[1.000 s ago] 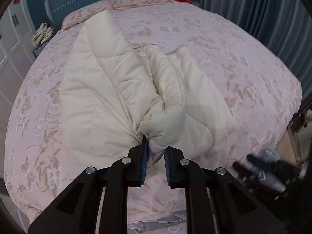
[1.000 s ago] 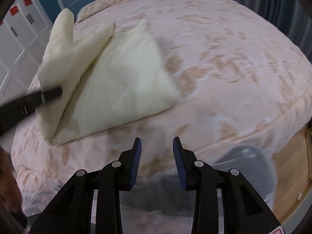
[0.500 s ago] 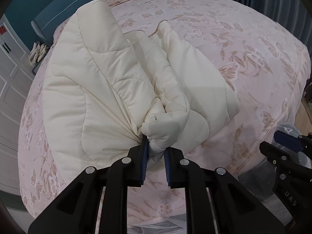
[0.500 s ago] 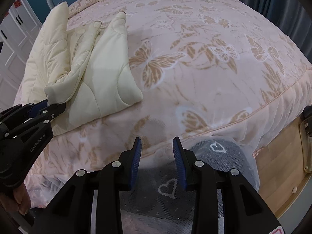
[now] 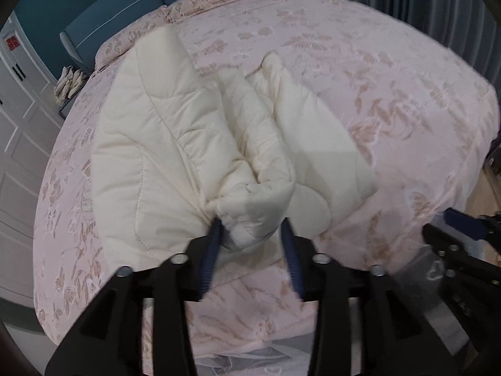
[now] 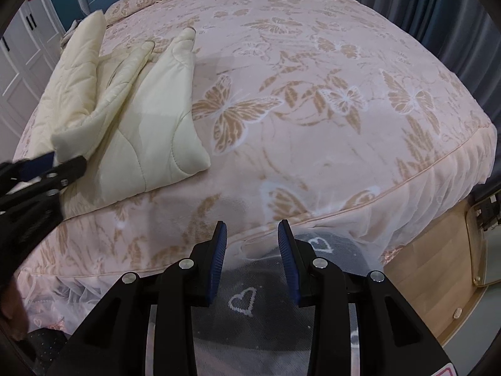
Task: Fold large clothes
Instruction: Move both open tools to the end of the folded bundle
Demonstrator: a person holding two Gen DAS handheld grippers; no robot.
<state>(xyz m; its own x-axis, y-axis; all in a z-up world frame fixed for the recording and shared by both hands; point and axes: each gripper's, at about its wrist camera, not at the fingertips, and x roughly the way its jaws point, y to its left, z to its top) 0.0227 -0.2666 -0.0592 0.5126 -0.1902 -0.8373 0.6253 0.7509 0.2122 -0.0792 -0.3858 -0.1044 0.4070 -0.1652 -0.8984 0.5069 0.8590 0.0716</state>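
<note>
While the left gripper (image 5: 252,241) opens its jaws, we see the cuff of a sleeve (image 5: 250,219) between its blue pads, low in the middle of the left wrist frame; the left pad looks to brush the fabric, the right pad stands clear of it. The cream jacket (image 5: 150,163) spreads from there up and to the left across the pink bed (image 5: 391,94), the sleeve lying down its middle. In the right wrist frame the jacket (image 6: 131,119) lies at the left (folded, its near corner towards the centre), and the left gripper (image 6: 62,164) enters from the left edge at the sleeve end. Our right gripper (image 6: 252,238) sits at lower centre, jaws partly apart and holding nothing, over the bed's edge, well right of the jacket.
</note>
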